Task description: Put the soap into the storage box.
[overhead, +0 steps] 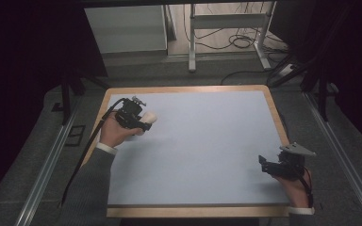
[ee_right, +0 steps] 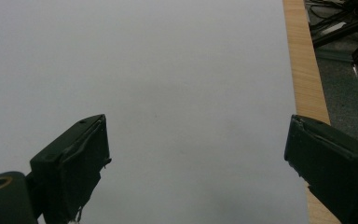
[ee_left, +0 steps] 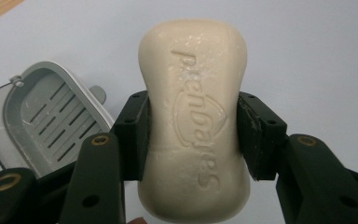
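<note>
A desk point(overhead: 207, 141) with a pale blue-grey top and a light wooden rim takes up the middle of the high view. Grey carpet lies around it, with metal rails running along both sides and a white frame and loose cables on the floor beyond the far edge.

Two forearms in grey sleeves come in from the near edge. The left hand point(overhead: 113, 134) is near the far left corner of the desk, and the right hand point(overhead: 298, 186) is near the near right corner, well apart from the left.

The left gripper point(overhead: 143, 120) is black, with a cable trailing back off the left edge. It is closed on a soap bar point(overhead: 150, 117). In the left gripper view the jaws press against the two narrow sides of the soap bar point(ee_left: 196, 121), which is cream-coloured, waisted in the middle, and stamped with raised lettering. The bar stands out past the jaw tips, over the desk top.

A soap dish point(ee_left: 46, 116) shows in the left gripper view, just beside the left jaw and farther off, on the desk near its wooden edge. It is grey with a slotted floor and a clear lid or tray under it.

The right gripper point(overhead: 275, 165) is black with a grey three-cornered plate on top. In the right gripper view its jaws stand wide apart with nothing between them, over bare desk top beside the right wooden edge.
</note>
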